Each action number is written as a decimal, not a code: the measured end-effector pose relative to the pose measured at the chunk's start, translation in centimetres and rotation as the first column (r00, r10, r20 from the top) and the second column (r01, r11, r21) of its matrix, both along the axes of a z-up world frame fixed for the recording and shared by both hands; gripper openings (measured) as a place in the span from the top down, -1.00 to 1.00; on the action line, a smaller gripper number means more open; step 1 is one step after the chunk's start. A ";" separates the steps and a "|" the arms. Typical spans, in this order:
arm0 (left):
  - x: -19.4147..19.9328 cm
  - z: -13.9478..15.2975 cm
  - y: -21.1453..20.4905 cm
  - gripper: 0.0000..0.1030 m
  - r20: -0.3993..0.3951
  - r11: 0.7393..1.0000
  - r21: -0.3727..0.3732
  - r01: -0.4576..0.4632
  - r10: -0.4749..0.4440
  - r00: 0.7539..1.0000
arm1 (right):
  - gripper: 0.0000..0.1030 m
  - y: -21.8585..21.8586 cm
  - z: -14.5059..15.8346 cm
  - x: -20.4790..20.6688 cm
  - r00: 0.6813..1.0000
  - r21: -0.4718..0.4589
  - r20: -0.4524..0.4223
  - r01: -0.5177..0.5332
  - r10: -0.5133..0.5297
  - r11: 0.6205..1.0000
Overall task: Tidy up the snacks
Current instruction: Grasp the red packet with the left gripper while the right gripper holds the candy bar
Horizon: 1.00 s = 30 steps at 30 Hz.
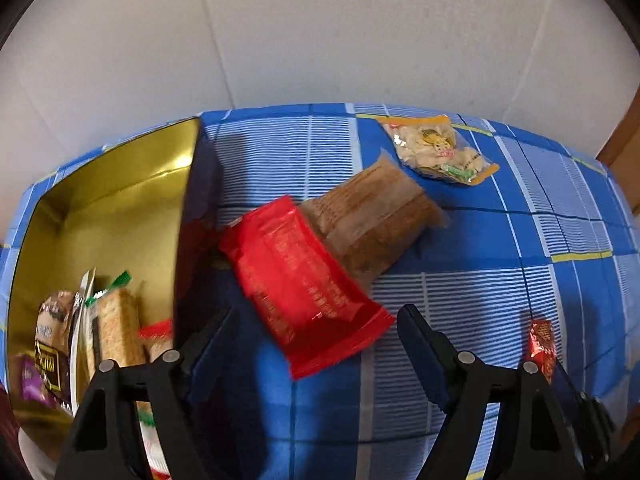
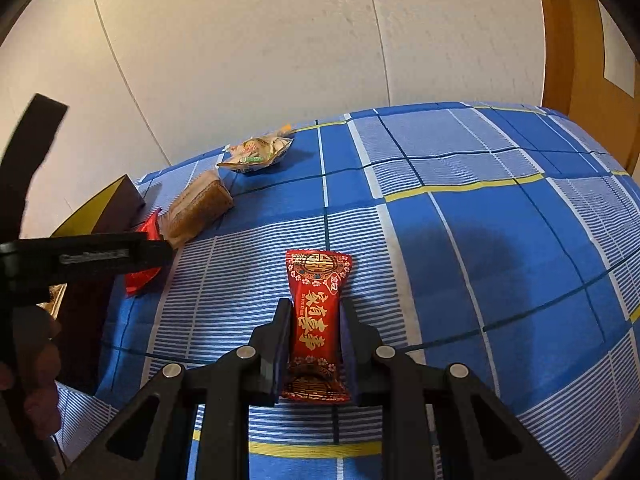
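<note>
My left gripper (image 1: 316, 318) is open and hovers over a large red snack packet (image 1: 304, 280) lying on the blue checked cloth; the pads do not touch it. A brown wrapped cake (image 1: 372, 216) lies partly under that packet's far end. Beyond it sits a clear packet with orange edges (image 1: 438, 148). A gold-lined tin box (image 1: 100, 220) at the left holds several snacks. My right gripper (image 2: 316, 308) is shut on a small red candy packet with gold characters (image 2: 318, 320), low over the cloth. That candy (image 1: 540, 344) also shows at the right edge of the left wrist view.
In the right wrist view, the left gripper's finger (image 2: 100, 258) and a person's hand (image 2: 40, 360) are at the left, above the dark box wall (image 2: 120, 200). A pale wall stands behind the table. A wooden door frame (image 2: 560, 40) stands at the right.
</note>
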<state>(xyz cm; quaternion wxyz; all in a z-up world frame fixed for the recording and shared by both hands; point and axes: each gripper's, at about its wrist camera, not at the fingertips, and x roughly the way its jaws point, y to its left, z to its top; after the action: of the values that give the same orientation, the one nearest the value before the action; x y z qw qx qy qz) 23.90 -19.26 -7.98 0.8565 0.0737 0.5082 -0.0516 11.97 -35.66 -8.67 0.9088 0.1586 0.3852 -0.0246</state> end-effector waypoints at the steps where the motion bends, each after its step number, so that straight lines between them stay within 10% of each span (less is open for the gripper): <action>1: 0.1 -0.4 -0.3 -0.40 -0.007 1.000 0.001 0.007 -0.007 1.000 | 0.55 -0.1 0.0 0.0 1.000 0.005 0.000 0.000 0.000 1.000; 7: -0.9 -0.7 -0.5 0.14 0.073 0.998 0.054 0.034 -0.038 0.997 | 0.55 -0.2 0.0 0.0 1.000 0.025 0.002 0.000 0.000 1.000; 14: -4.3 -0.6 0.3 0.83 0.057 0.994 -0.048 0.100 -0.097 0.994 | 0.55 -0.2 0.0 0.0 1.000 0.032 0.002 0.001 -0.001 0.999; 21: -5.4 -0.5 2.6 0.73 0.066 0.981 -0.180 0.071 -0.060 0.996 | 0.55 -0.4 0.0 -0.1 1.000 0.054 0.002 0.006 -0.006 0.999; 23: -4.8 -0.1 2.5 0.27 0.058 0.984 -0.169 0.051 -0.042 0.997 | 0.55 -0.6 0.0 0.0 1.000 0.068 0.001 0.008 -0.008 0.998; 30: -1.8 0.2 1.2 -0.02 0.043 0.996 -0.087 -0.004 0.007 0.999 | 0.55 -1.0 -0.2 -0.1 1.000 0.101 0.003 0.009 -0.010 0.995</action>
<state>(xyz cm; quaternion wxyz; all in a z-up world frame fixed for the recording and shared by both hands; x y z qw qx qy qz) 22.08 -18.09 -7.73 0.8700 0.0361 0.4868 -0.0697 11.90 -36.62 -8.87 0.9001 0.2060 0.3839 -0.0093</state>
